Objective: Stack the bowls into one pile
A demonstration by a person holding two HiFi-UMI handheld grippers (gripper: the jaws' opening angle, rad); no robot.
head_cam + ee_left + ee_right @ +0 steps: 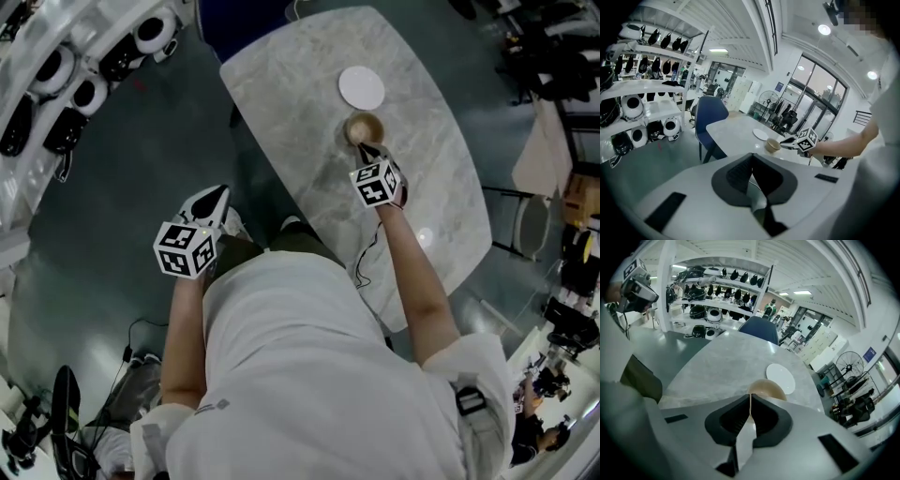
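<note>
- Head view shows the tan bowl [364, 127] upright on the marble worktop [300, 122], in the upper middle of the frame; whether it is one bowl or several nested cannot be told.
- Just above it in the frame lies a white plate [361, 87], close by but not touching.
- Right tongs [367, 149] reach the bowl's near rim; the right gripper view shows them [750, 396] closed to a thin slit on that rim, with the bowl [767, 386] and plate [781, 378] just beyond.
- Left tongs [217, 195] hang off the worktop at centre left, over the grey floor [112, 206]; the left gripper view shows them [752, 157] closed on nothing.
- A blue chair [710, 115] stands at the worktop's far end.
- Shelves of helmets [75, 84] fill the upper left.
</note>
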